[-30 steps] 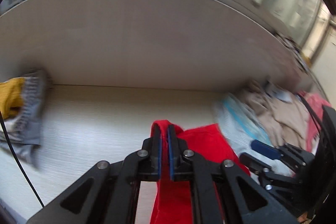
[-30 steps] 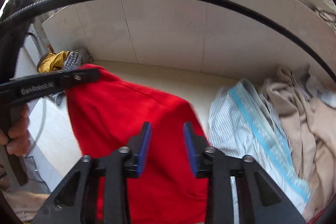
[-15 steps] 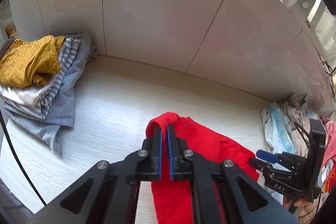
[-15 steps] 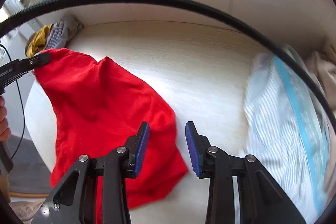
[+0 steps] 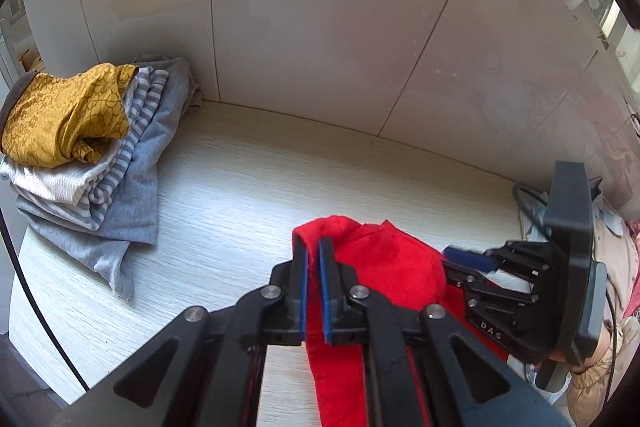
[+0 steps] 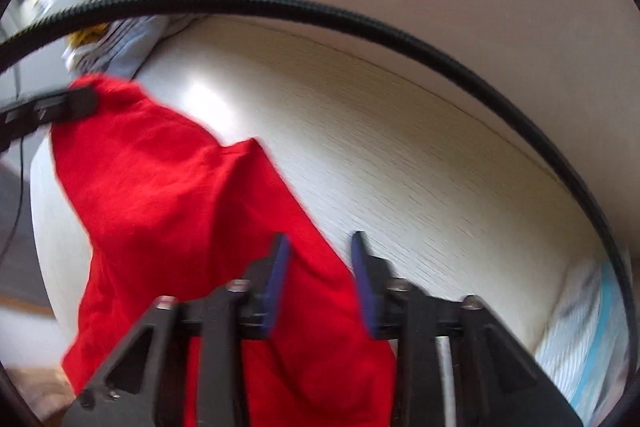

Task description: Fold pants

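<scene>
The red pants (image 5: 384,267) lie partly on the pale wooden table (image 5: 248,195) and hang over its near edge. My left gripper (image 5: 313,247) is shut on an edge of the red pants and holds it up a little. In the right wrist view the red pants (image 6: 168,195) spread from the left down under my right gripper (image 6: 320,247), which is open with red cloth between its jaws. The left gripper (image 6: 76,103) shows there clamped on the pants' far corner. The right gripper (image 5: 460,255) shows in the left wrist view at the pants' right side.
A stack of folded clothes, yellow on top of striped and grey (image 5: 80,139), sits at the table's left by the white wall (image 5: 320,47). A striped blue-white garment (image 6: 592,339) and beige clothes (image 5: 612,247) lie at the right. A black cable (image 6: 360,15) arcs across the right view.
The right gripper has swung left and lower over the red pants, which now lie between its open jaws. The left gripper keeps its hold and has barely moved.
</scene>
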